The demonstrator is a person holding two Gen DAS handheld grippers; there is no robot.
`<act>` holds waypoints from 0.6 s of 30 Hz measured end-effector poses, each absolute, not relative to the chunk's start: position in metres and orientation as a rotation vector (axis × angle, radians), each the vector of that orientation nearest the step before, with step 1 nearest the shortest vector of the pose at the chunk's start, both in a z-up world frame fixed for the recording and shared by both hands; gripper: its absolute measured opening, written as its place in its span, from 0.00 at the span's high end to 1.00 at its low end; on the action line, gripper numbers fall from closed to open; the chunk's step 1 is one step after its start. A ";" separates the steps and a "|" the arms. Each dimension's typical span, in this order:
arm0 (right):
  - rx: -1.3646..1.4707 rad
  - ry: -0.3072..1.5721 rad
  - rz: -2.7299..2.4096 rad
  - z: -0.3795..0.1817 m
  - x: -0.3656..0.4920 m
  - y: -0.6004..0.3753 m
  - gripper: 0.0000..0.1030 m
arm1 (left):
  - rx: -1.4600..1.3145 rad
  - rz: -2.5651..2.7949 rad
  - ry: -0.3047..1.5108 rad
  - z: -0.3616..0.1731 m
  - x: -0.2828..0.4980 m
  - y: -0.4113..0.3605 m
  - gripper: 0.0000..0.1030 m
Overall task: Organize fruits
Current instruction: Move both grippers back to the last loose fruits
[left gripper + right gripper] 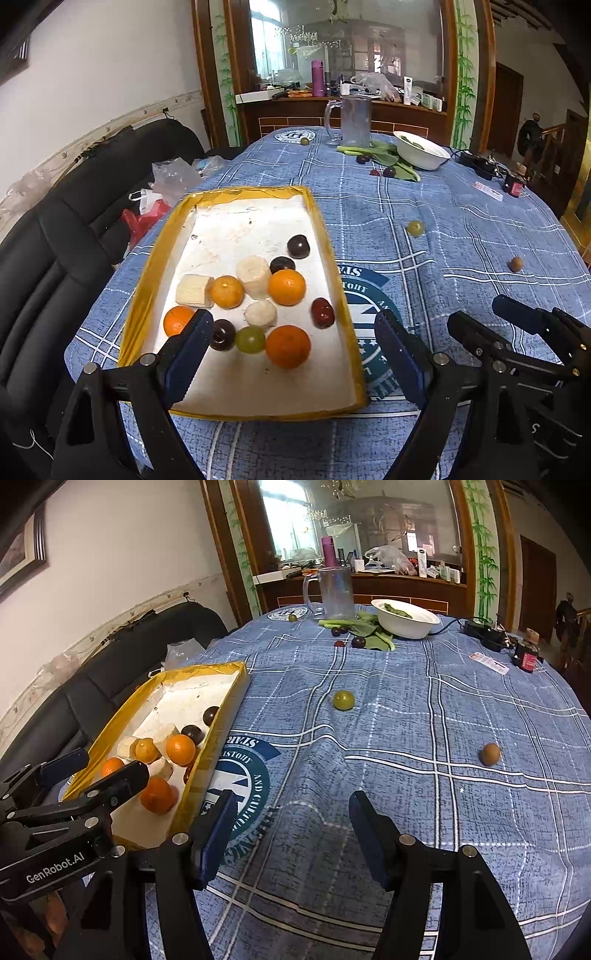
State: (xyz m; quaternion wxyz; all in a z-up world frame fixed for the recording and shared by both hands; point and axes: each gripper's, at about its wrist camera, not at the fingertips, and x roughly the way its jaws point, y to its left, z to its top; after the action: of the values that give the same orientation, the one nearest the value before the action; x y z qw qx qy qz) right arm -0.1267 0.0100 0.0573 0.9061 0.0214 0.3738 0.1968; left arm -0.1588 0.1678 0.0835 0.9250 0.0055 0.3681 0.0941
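Observation:
A yellow-rimmed white tray (334,266) (229,705) on the blue checked tablecloth holds several fruits: oranges (287,346), dark grapes (298,246), a green grape (250,339), a red date (322,313) and pale banana pieces (254,277). My left gripper (293,354) is open and empty over the tray's near end. My right gripper (291,834) is open and empty over bare cloth right of the tray. Loose on the cloth lie a green grape (344,700) (415,228) and a brown fruit (490,754) (515,264).
At the table's far end stand a clear jug (334,592), a white bowl (404,618), leafy greens with dark grapes (358,641) and one small green grape (292,618). A black sofa (74,236) with plastic bags runs along the left. Small items and cables lie far right (524,657).

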 end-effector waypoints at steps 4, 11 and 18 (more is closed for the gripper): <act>0.053 0.776 0.403 0.055 -0.127 0.006 0.33 | 0.015 0.188 0.747 0.085 -0.161 0.162 0.14; 0.061 0.745 0.335 0.061 -0.123 -0.031 0.32 | 0.042 0.184 0.722 0.092 -0.161 0.157 0.14; 0.095 0.781 0.149 0.056 -0.105 -0.118 0.32 | 0.024 0.106 0.749 0.095 -0.137 0.153 0.14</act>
State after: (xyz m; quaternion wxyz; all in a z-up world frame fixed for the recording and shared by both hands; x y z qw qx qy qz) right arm -0.1053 -0.1185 0.0558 0.9209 0.0464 0.3801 0.0726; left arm -0.1373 0.1531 0.0953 0.9292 0.0119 0.3657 0.0518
